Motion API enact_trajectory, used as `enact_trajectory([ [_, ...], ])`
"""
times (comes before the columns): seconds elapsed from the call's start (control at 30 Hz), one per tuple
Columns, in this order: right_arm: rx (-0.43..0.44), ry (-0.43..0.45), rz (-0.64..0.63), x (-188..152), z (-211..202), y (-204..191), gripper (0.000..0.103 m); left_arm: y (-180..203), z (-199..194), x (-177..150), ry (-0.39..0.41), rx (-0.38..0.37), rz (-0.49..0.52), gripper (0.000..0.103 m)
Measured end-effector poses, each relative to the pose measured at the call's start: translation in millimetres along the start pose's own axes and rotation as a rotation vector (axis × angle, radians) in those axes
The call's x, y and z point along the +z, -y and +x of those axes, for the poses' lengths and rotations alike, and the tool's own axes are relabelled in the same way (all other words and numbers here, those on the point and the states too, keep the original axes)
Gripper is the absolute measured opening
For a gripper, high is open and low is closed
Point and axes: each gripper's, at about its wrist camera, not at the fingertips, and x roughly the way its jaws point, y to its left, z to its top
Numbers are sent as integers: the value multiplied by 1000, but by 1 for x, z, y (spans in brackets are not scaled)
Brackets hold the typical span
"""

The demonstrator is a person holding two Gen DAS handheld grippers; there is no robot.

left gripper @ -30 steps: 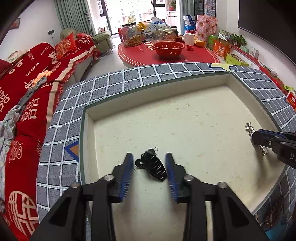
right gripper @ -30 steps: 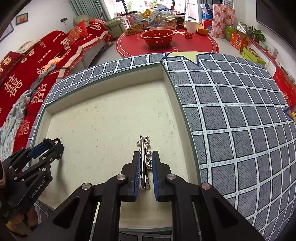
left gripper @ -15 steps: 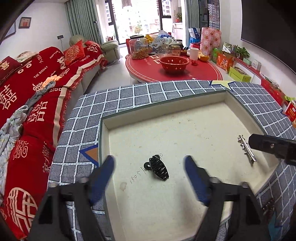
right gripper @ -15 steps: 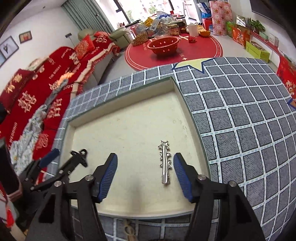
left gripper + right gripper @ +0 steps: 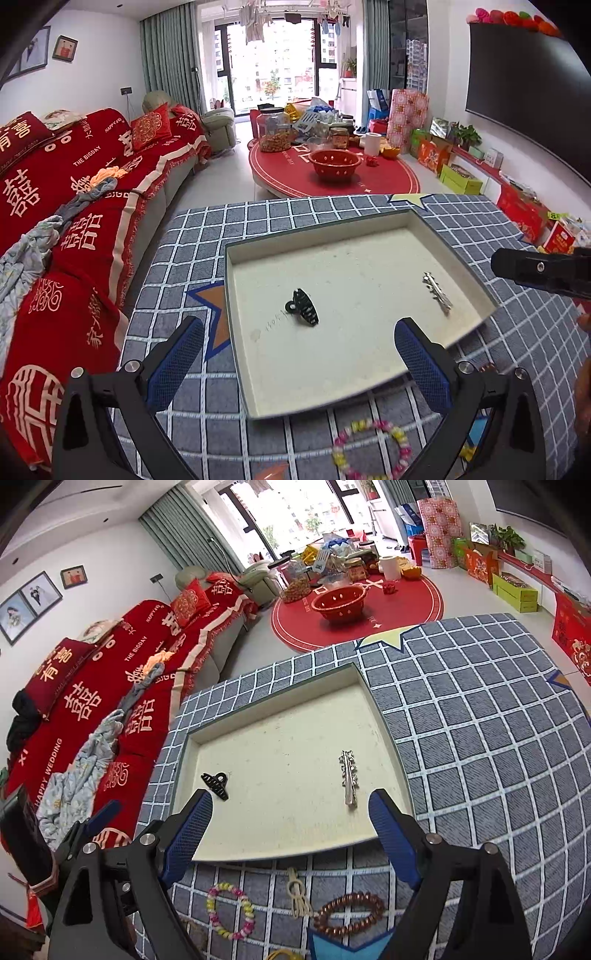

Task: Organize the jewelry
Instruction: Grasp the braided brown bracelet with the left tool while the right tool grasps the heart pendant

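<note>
A shallow cream tray (image 5: 351, 373) (image 5: 273, 845) sits on a grey checked cloth. In it lie a black claw hair clip (image 5: 303, 307) (image 5: 215, 784) on the left and a silver hair clip (image 5: 437, 293) (image 5: 348, 777) on the right. My left gripper (image 5: 299, 360) is open and empty, raised above the tray's near edge. My right gripper (image 5: 290, 836) is open and empty, also raised over the near edge. A pastel bead bracelet (image 5: 371, 448) (image 5: 229, 910), a brown bead bracelet (image 5: 349, 914) and a cream tassel (image 5: 297, 891) lie on the cloth in front of the tray.
A red sofa (image 5: 74, 206) stands to the left. A red round table (image 5: 332, 173) with a red colander and jars stands behind. The right gripper's body (image 5: 543, 271) shows at the right edge of the left wrist view.
Both grippers have opened, let go of their clips and pulled back and up from the tray. The black clip and silver clip now lie free in the tray.
</note>
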Motion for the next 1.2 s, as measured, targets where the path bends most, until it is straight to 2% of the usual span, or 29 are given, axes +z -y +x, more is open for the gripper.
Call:
enact_trajectory([
  [0.27,-20,64,3,-23,-44,3,89,-10,-35,-31,-32,-76,-27,103],
  [0.4,-18,62,26,-39,-62,9,89,-12,-47,-55,-56,-51,-18,103],
  [0.67,-46,-9,51,-84,-80,28,89,-15,-61,-104,-126,10,-21,103],
  [0.97,-145,-86,93,-146,-86,58,89,-12,-57,-143,-218,-39,-33,103],
  [1.2,-221,-141,73,-181,-77,65,89,-12,-45,-155,-245,-2,-39,103],
])
